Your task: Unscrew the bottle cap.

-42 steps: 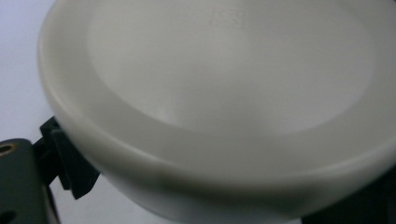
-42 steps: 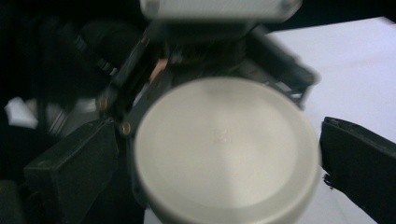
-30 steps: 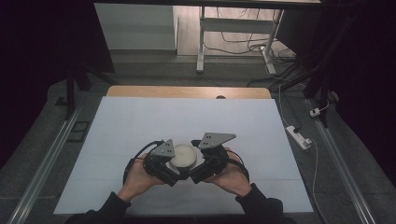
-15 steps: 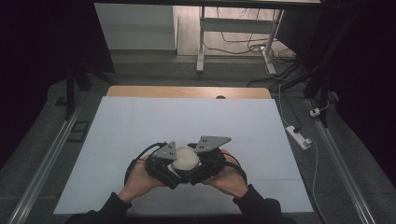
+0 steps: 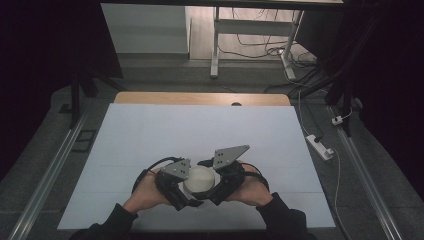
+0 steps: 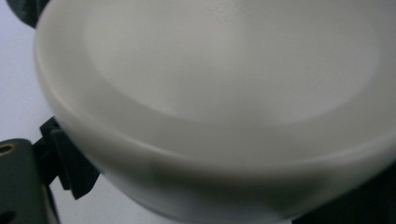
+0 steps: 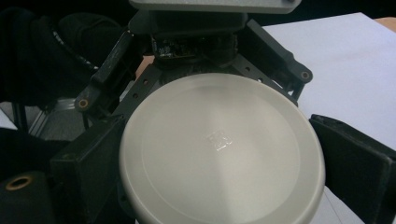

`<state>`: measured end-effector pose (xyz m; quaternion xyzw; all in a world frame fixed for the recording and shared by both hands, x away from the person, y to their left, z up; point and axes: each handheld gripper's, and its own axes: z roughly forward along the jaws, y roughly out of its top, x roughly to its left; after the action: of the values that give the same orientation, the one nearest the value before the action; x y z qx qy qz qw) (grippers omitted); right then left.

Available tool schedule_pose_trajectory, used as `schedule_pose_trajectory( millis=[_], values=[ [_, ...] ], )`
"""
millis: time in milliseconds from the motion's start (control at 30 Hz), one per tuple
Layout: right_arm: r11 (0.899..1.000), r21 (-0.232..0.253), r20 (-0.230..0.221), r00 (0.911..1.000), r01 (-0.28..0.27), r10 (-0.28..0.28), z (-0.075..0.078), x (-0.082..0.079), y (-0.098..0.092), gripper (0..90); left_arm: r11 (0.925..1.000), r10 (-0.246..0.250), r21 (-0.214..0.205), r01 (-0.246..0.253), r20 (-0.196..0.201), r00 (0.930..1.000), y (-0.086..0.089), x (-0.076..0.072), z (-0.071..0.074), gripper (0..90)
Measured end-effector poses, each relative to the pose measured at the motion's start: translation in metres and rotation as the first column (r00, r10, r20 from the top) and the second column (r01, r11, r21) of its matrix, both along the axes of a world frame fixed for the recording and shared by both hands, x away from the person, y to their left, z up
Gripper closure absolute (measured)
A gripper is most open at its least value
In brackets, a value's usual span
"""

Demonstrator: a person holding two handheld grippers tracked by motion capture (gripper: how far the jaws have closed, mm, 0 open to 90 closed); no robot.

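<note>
Lid (image 5: 199, 178) between both tools' jaws

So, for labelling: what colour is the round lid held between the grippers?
Off-white round plastic lid; clearest in the right gripper view.

Round lid (image 5: 199, 179): off-white to cream, plain, no pattern; a faint embossed mark at its centre in the right gripper view, same colour as the rest. Underside in the left gripper view reads the same creamy white, shaded grey toward the rim.

Left tongs (image 5: 181, 186): black body and jaws, grey three-cornered plate on top; a brass-coloured screw insert shows on the jaw in the left gripper view.

Right tongs (image 5: 216, 184): black, with a lighter grey plate; black cable.

Bench (image 5: 150, 135): pale blue-white cover, uniform, with a light wood strip along the far edge.

Sleeves (image 5: 280, 220): black.

Floor (image 5: 45, 165): dark grey.
</note>
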<state>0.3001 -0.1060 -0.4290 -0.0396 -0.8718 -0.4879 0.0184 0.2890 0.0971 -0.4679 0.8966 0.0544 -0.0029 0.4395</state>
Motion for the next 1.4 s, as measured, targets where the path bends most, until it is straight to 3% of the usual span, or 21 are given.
schedule_pose_trajectory(
  millis=[467,1100,1167,1267,1400],
  values=[
    [0.997,0.043,0.017,0.9977,0.064,-0.065,0.0052,0.0002,-0.0017,7.1,0.9991,0.039,0.013,-0.039,0.007,0.9992,0.0004,0.0024,-0.0014,6.9],
    [0.995,0.057,0.011,0.9967,0.08,-0.08,0.0003,-0.0003,0.0004,7.1,0.9988,0.048,0.001,-0.048,0.004,0.9988,0.0014,0.0027,-0.0006,6.9],
    [0.995,0.054,0.013,0.9967,0.08,-0.081,0.0006,-0.0003,0.0005,7.1,0.9987,0.05,0.003,-0.05,0.006,0.9987,0.0013,0.0027,-0.0008,6.9],
    [0.997,0.013,0.053,0.9952,0.081,-0.082,-0.0014,-0.002,0.0019,7.0,0.9984,0.056,0.004,-0.056,0.008,0.9984,0.0015,0.0034,-0.0007,6.9],
    [0.996,-0.006,0.028,0.9959,0.086,-0.086,-0.0024,-0.0004,0.0025,6.8,0.998,0.061,0.016,-0.061,0.01,0.9981,0.0003,0.0028,-0.0024,6.9]
  ],
)
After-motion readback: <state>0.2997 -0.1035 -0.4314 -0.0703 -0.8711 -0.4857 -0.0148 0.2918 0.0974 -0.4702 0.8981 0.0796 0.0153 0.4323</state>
